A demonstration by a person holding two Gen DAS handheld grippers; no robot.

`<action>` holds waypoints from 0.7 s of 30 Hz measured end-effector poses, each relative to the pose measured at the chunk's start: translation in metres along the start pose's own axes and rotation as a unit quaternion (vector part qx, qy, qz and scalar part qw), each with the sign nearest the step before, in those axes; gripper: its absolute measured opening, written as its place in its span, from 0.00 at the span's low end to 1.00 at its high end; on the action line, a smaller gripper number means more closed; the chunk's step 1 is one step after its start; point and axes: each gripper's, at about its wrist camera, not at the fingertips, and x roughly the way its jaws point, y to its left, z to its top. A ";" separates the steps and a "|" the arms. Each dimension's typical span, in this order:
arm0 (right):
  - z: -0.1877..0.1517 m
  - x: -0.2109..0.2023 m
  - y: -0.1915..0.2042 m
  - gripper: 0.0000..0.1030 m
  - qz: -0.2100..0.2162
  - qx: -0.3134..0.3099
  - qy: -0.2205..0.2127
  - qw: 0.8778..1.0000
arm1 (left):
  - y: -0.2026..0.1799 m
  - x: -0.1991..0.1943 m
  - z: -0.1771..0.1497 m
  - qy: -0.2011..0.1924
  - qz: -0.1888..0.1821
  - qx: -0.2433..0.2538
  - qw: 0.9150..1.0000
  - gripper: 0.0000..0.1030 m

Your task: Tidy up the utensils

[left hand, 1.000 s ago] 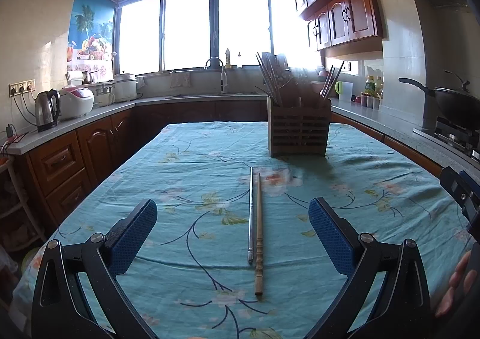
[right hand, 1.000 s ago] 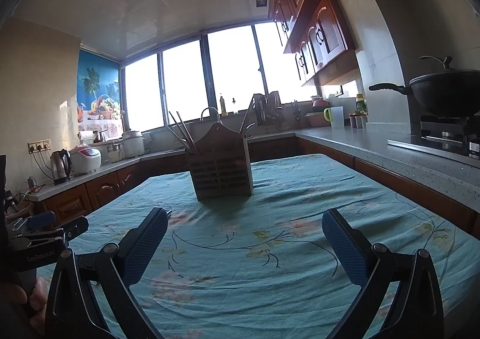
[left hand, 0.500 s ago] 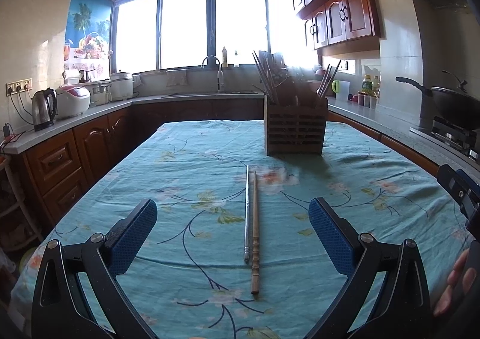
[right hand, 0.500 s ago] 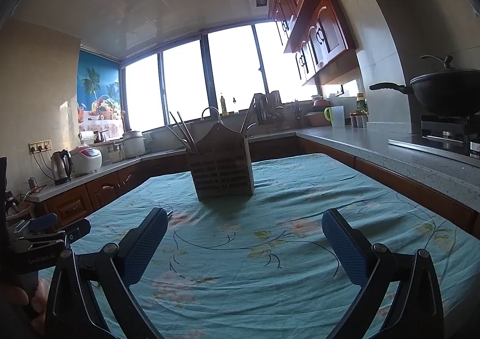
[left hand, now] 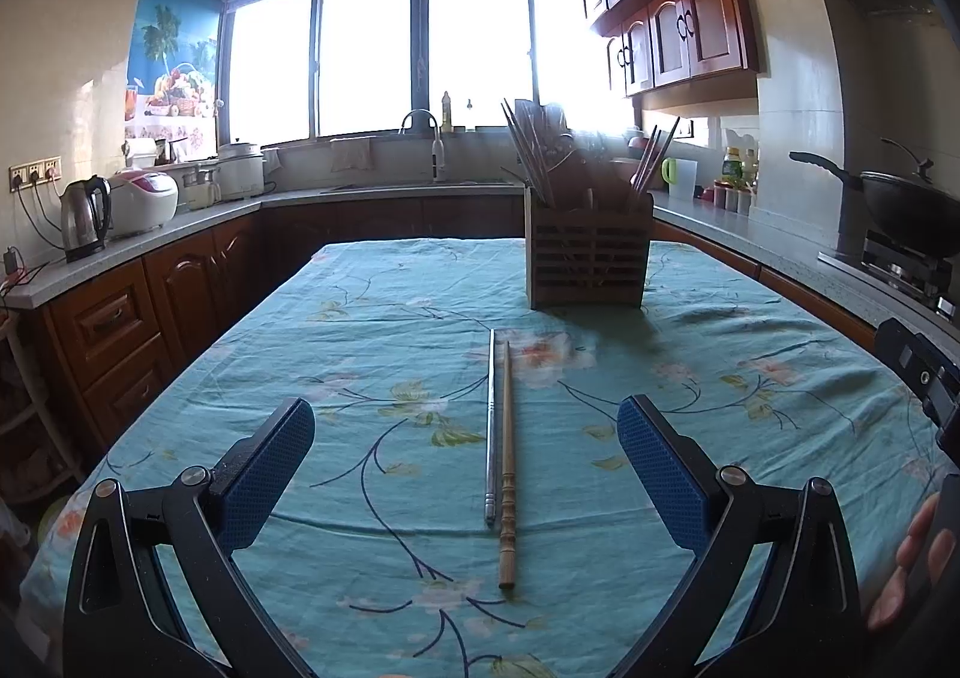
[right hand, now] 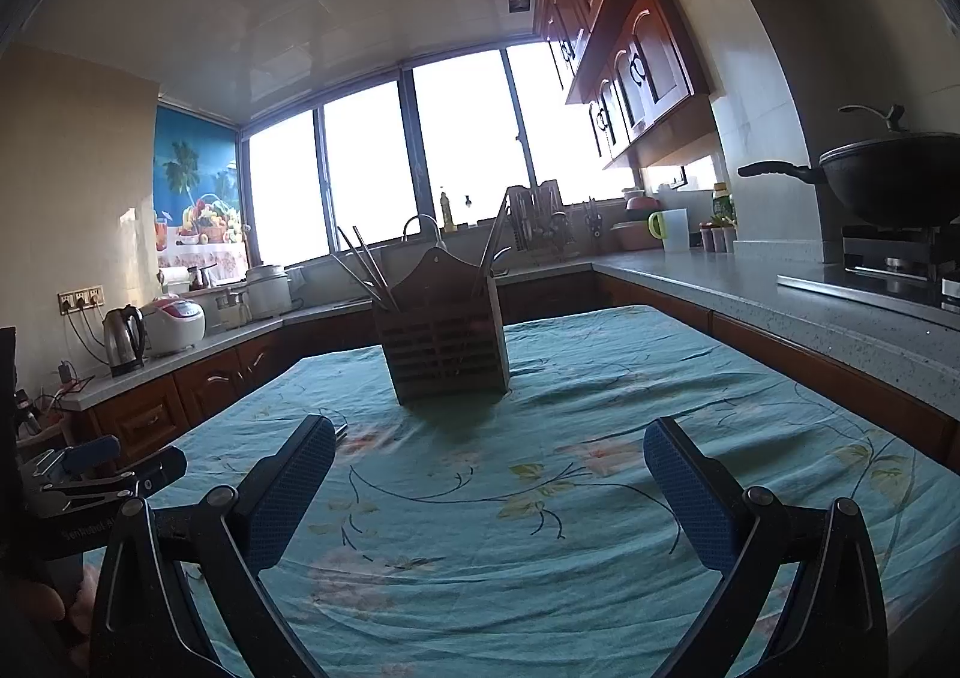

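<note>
A metal chopstick [left hand: 491, 426] and a wooden chopstick [left hand: 507, 462] lie side by side on the teal floral tablecloth [left hand: 372, 354], pointing away from me. My left gripper [left hand: 465, 441] is open, its blue pads on either side of them, above the cloth. A wooden slatted utensil holder [left hand: 588, 252] with several chopsticks stands behind them; it also shows in the right wrist view [right hand: 444, 339]. My right gripper [right hand: 489, 465] is open and empty, low over the cloth in front of the holder.
Counters run around the table: a kettle [left hand: 84, 216] and rice cooker [left hand: 144, 201] at left, a sink tap [left hand: 432, 138] at the back, a wok [left hand: 906, 204] on a stove at right. The other gripper's body shows at the right edge [left hand: 918, 372].
My left gripper has shifted slightly, so the two chopsticks now sit a little left of and nearer to centre between the pads. The right gripper has barely moved.
</note>
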 end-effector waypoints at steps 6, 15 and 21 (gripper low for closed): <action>0.001 0.000 0.002 1.00 0.001 0.002 0.001 1.000 | 0.001 0.003 0.000 0.005 -0.002 -0.002 1.000 1.00; 0.005 0.006 0.003 1.00 0.000 0.005 0.011 1.000 | 0.002 0.007 0.003 0.013 -0.010 -0.007 1.000 1.00; 0.009 0.009 0.008 1.00 0.000 0.001 0.015 1.000 | 0.003 0.012 0.009 0.029 -0.024 -0.015 0.999 1.00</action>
